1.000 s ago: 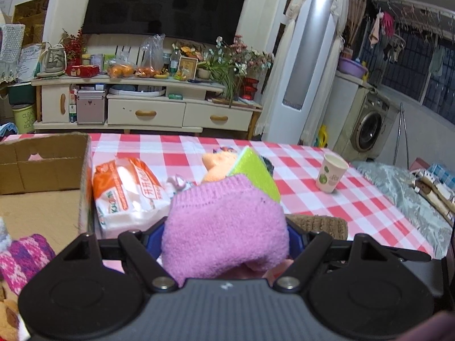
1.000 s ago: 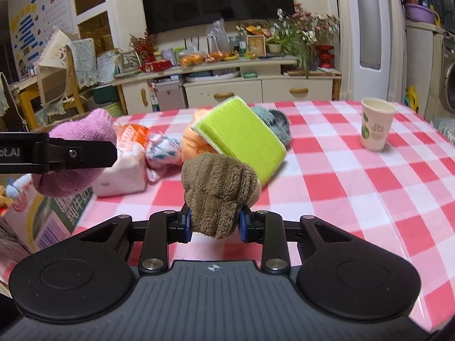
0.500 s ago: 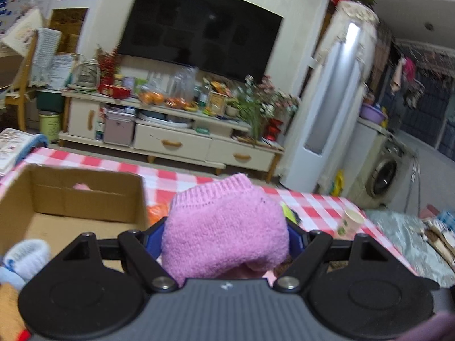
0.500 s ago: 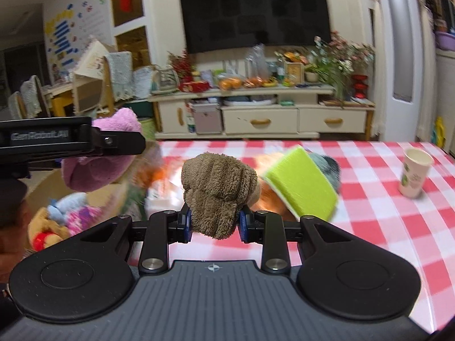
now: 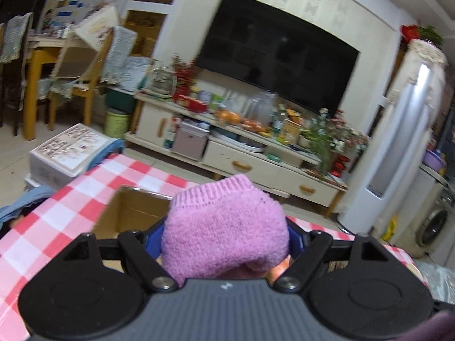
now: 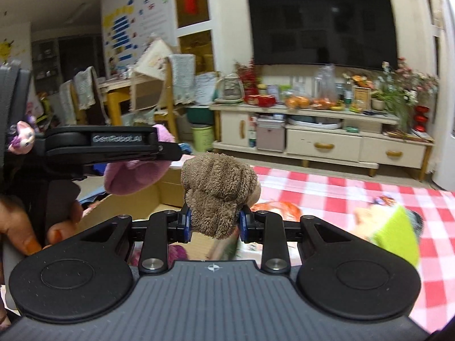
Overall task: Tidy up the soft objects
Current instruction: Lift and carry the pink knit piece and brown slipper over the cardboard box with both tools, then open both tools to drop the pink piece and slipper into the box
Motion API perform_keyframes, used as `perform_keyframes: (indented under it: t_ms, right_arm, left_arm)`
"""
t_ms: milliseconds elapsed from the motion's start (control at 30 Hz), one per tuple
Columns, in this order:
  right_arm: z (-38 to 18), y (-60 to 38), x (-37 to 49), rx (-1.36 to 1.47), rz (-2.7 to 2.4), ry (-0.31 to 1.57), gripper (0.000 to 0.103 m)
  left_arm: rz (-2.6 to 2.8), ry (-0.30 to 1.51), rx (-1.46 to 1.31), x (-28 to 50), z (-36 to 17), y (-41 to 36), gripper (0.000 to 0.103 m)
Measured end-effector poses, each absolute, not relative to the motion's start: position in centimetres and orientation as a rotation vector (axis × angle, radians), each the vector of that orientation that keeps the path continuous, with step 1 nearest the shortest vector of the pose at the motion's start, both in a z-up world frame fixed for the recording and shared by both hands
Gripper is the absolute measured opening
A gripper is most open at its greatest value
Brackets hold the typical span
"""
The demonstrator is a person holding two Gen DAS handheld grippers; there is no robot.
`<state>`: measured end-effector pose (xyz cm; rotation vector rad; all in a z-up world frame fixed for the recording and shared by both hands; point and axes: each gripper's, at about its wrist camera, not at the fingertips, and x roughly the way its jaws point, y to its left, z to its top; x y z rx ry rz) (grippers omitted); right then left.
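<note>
Your left gripper (image 5: 226,234) has its jaws spread pretty wide, clamped on a chunky pink knit sock (image 5: 224,224), and in the left wrist view that sock fills the middle and blocks most of the cardboard box (image 5: 133,210). You only get the box's far wall and one corner poking out past the sock, sitting on the red-checked tablecloth (image 5: 57,221).

The right wrist view gives you what that one can't: the left gripper (image 6: 159,150) from the side, with the pink sock (image 6: 133,174) hanging above the box's (image 6: 167,187) near edge, plus your hand (image 6: 25,221) wrapped round the handle. Your right gripper (image 6: 216,224) is squeezed down narrow on a brown fuzzy plush (image 6: 220,190), just beside the box on its right, with the blue pads biting into the bottom of it.

Only the right view shows the leftovers on the cloth to the right of the box: a lime green sponge-looking thing (image 6: 398,234) with an orange plush (image 6: 273,207) closer to the box, both blurry. Something pinkish sits low inside the box under the gripper, too hidden to say what.

Behind the box, both views catch the TV (image 5: 273,56) and the cream cabinet (image 6: 321,145) loaded with clutter. The left view alone shows a washing machine (image 5: 435,224) far right of the box.
</note>
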<state>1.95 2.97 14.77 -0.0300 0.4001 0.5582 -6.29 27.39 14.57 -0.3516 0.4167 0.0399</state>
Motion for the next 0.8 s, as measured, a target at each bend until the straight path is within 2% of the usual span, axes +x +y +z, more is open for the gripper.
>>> perform_keyframes:
  t_ms: [300,400,467,600,667,767,800]
  right_arm:
    - [14.0,6.2,4.3,-0.098,0.604,0.451,0.036]
    - [13.6,6.9,4.6,-0.114,0.613,0.479,0.041]
    - [13.4,7.1,4.5,-0.118,0.609,0.492,0.053]
    - [13.5,6.9,3.5,-0.116,0.600,0.484,0.068]
    - [13.5,6.3,2.8,-0.111,0.592,0.469,0.085]
    - [13.7,5.5,1.7,-0.109,0.586,0.451,0.097]
    - [13.6,5.3,1.5,-0.107,0.581,0.447,0.098]
  left_arm:
    - [0.108,0.484,-0.380,-4.6,13.2,29.9,0.081]
    - [0.115,0.512,-0.366,-4.3,12.9,29.7,0.082]
    - [0.124,0.532,-0.357,-4.3,12.7,29.4,0.084]
    - [0.148,0.553,-0.336,-4.2,12.5,29.2,0.089]
    - [0.149,0.548,-0.334,-4.4,12.6,29.1,0.094]
    - [0.152,0.537,-0.329,-4.6,12.8,29.0,0.095]
    - [0.152,0.537,-0.321,-4.6,12.9,28.9,0.095]
